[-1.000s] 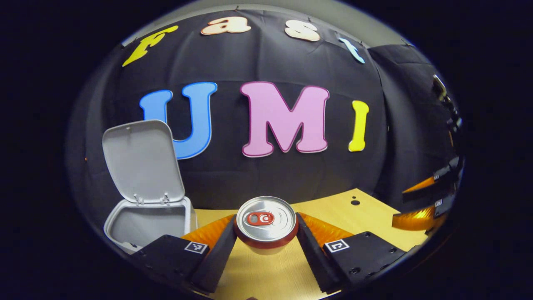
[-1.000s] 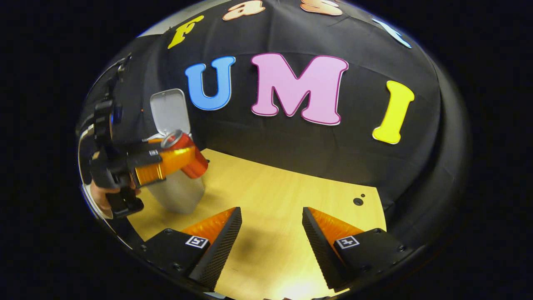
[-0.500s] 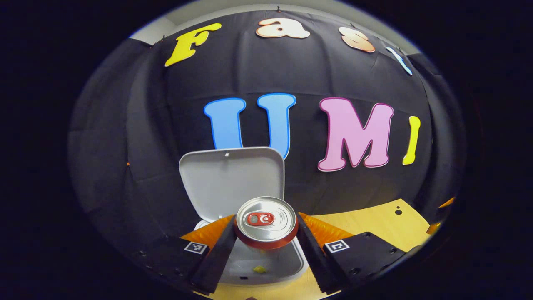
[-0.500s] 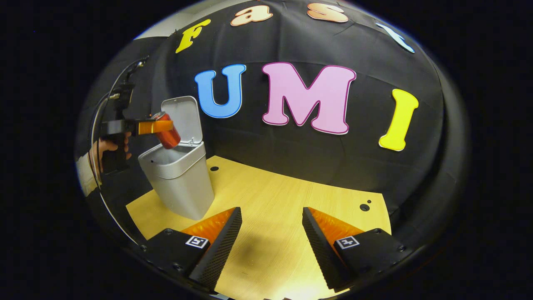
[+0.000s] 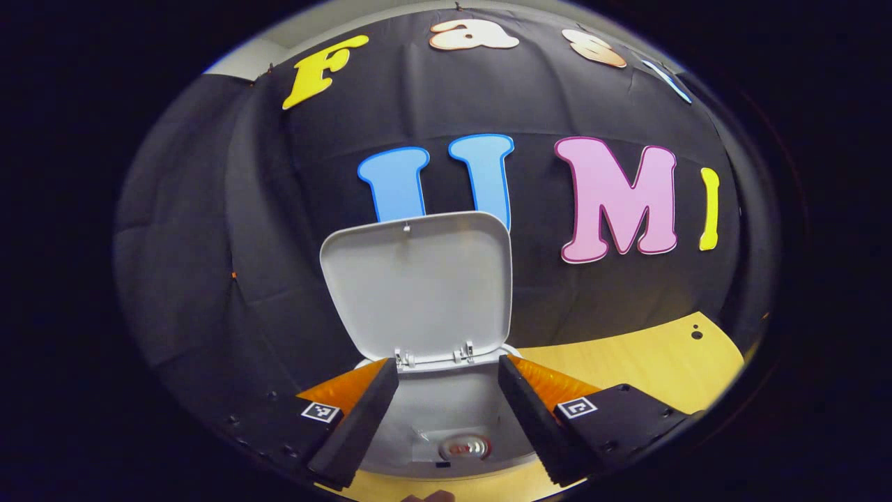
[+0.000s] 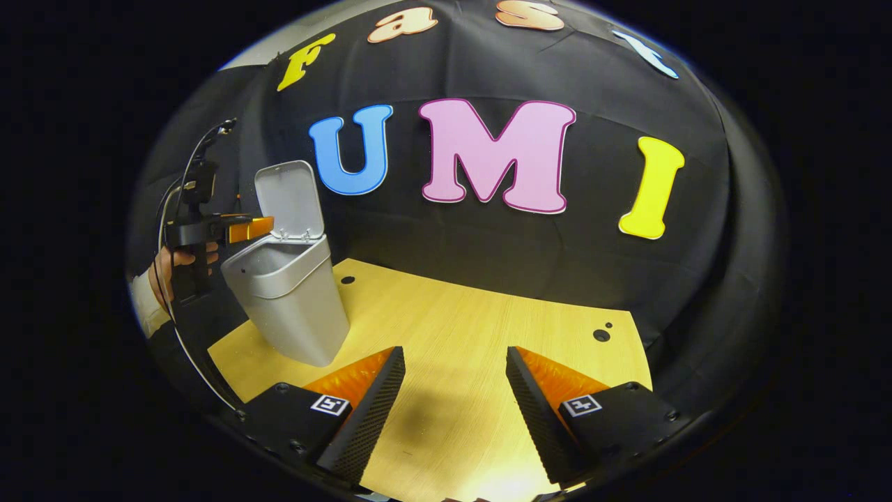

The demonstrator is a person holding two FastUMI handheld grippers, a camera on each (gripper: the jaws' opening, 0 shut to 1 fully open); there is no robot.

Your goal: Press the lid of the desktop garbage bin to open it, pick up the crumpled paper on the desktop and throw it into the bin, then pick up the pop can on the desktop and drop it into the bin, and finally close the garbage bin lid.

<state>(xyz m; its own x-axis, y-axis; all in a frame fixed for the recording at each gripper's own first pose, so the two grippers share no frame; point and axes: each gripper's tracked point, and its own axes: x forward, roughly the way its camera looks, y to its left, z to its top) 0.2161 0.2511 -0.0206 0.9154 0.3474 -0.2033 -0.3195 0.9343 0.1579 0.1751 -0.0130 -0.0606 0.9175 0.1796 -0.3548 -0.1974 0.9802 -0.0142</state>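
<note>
One garbage bin [image 5: 446, 404] is seen below the left gripper [image 5: 446, 390], its one lid [image 5: 418, 286] raised. One pop can [image 5: 465, 446] is seen inside. Two grippers are counted, the right gripper [image 6: 453, 390] included.

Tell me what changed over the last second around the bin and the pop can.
The left hand-held gripper carried the pop can over the open bin and let it go; the can now lies at the bottom. Its fingers stand open. The lid stayed up, and the right hand-held gripper stayed open over the table.
</note>
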